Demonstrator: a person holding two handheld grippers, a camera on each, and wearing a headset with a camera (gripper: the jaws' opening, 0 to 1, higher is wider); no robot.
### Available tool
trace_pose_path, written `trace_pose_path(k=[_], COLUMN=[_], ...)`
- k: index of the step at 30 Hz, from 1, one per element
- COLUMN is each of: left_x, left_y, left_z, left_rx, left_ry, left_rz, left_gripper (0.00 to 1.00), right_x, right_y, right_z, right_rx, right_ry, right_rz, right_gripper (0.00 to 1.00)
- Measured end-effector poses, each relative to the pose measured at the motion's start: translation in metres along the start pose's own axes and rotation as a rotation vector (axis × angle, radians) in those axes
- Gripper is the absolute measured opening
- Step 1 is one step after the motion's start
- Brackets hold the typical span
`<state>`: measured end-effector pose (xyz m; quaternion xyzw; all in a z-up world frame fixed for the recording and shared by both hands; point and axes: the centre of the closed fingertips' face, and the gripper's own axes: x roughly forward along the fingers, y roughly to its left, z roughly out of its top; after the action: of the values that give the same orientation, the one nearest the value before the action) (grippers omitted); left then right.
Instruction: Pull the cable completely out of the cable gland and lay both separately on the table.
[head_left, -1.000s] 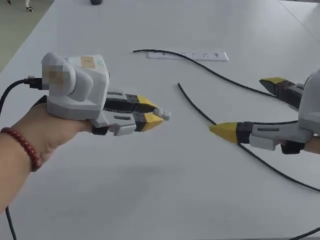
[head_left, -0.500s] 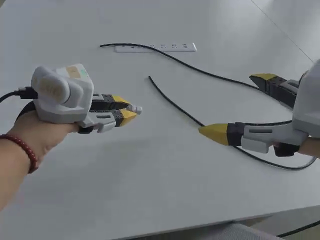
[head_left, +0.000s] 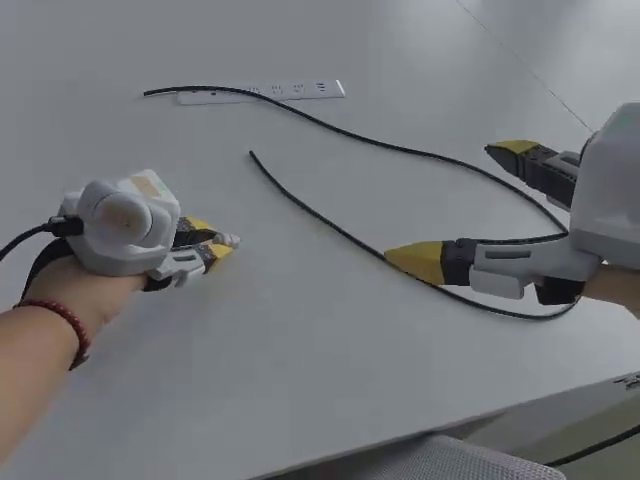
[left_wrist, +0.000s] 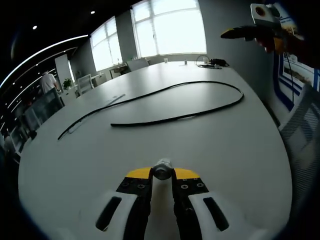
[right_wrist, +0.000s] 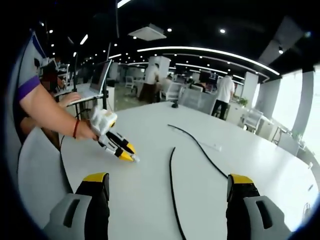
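Head view: nearest the person, the left gripper (head_left: 215, 246) is clenched on the small grey cable gland (head_left: 231, 241), low over the white table (head_left: 300, 350) and well to the left of the black cable (head_left: 310, 207), apart from it. To the cable's right side, the right gripper (head_left: 465, 205) is released, its jaws spread wide across the cable's hairpin bend. Farther off, the cable's far run ends just beside a white power strip (head_left: 262, 92).

I can read no words, numbers or brands; the small sticker (head_left: 147, 185) on my left claw (head_left: 218, 242) is too blurred.
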<state>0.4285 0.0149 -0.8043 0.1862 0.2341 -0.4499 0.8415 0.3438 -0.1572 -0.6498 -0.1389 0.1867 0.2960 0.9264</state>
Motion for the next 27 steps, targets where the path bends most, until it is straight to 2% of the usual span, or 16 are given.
trace_pose_path(k=[11, 14, 17, 20, 25, 27], left_x=[0.000, -0.002, -0.006, -0.011, -0.026, -0.034], left_y=[-0.004, -0.003, 0.000, 0.003, 0.009, 0.012], left_z=[-0.015, -0.016, -0.015, -0.012, 0.001, 0.006], left_rx=[-0.031, -0.052, -0.058, -0.069, -0.107, -0.124], left_ry=[0.025, 0.022, 0.010, -0.001, -0.054, -0.077], left_rz=[-0.004, 0.001, 0.020, 0.023, 0.045, 0.058], left_gripper=[0.17, 0.23, 0.30, 0.30, 0.32, 0.38], right_x=[0.003, 0.004, 0.004, 0.005, 0.006, 0.006], right_y=[0.000, 0.000, 0.001, 0.002, 0.004, 0.005], right_z=[0.002, 0.002, 0.002, 0.002, 0.006, 0.008], right_rx=[0.001, -0.008, -0.014, -0.011, -0.015, -0.013], right_ry=[-0.005, -0.004, 0.000, 0.000, -0.007, -0.014], right_rz=[0.002, 0.005, 0.007, 0.010, 0.015, 0.019], right_gripper=[0.99, 0.99, 0.99, 0.99, 0.99, 0.99])
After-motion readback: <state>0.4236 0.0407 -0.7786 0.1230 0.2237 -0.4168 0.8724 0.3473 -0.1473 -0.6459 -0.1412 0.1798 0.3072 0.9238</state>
